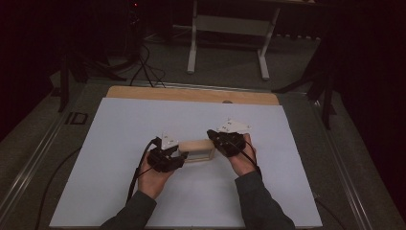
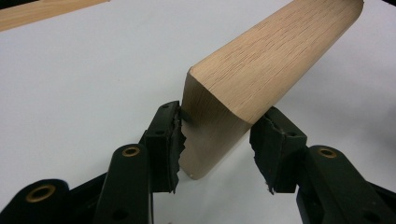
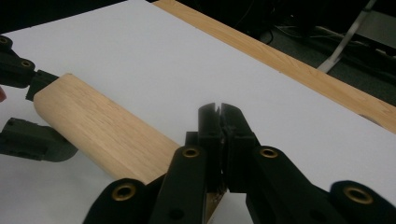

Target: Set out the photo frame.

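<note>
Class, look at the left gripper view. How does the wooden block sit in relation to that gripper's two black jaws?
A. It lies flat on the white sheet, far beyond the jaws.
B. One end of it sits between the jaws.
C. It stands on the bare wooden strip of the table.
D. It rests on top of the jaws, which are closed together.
B: the near end of the wooden block sits between the two spread jaws of the left gripper.
</note>
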Demonstrator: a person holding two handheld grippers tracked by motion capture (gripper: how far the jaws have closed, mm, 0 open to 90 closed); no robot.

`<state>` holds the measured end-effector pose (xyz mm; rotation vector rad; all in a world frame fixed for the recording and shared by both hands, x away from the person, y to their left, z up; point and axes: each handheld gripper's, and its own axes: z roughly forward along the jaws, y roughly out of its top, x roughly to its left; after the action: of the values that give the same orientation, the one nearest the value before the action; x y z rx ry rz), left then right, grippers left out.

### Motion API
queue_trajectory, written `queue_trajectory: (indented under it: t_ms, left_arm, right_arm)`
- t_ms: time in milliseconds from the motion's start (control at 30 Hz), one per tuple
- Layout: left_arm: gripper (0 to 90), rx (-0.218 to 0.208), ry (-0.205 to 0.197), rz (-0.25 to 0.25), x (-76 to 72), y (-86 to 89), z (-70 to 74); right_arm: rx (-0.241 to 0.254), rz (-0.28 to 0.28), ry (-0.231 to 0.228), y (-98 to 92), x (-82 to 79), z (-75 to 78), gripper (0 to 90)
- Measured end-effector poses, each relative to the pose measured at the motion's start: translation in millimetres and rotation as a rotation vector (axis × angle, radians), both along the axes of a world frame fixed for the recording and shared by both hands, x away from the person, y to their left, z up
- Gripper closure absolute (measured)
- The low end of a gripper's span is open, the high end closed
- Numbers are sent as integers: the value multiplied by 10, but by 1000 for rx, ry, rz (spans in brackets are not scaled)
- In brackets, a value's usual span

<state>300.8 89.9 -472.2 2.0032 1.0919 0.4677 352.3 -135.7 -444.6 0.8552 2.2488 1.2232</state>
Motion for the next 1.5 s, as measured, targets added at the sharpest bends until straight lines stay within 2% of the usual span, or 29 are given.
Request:
queue_trajectory:
  t_ms: [300,500,700,1067,1333,1500]
  left_arm:
    - [535,-1,-1,-3,2,5,-3]
    - [535,-6,-1,-5,5,10,-5]
    - [538,-6,-2,-4,5,11,-6]
    - [539,-8,-2,-9,11,19,-8]
    - [542,-5,-13,-8,13,18,-18]
    - [543,2,-14,-9,16,15,-21]
  right_arm:
    - [16,11,-16,-8,-31,27,790]
    - [35,33,-42,-101,-97,70,725]
    - [37,44,-38,-223,-177,50,638]
    - [30,104,9,-354,-237,-74,533]
    - [9,145,59,-317,-169,-183,461]
    - [-15,173,65,-264,-127,-242,425]
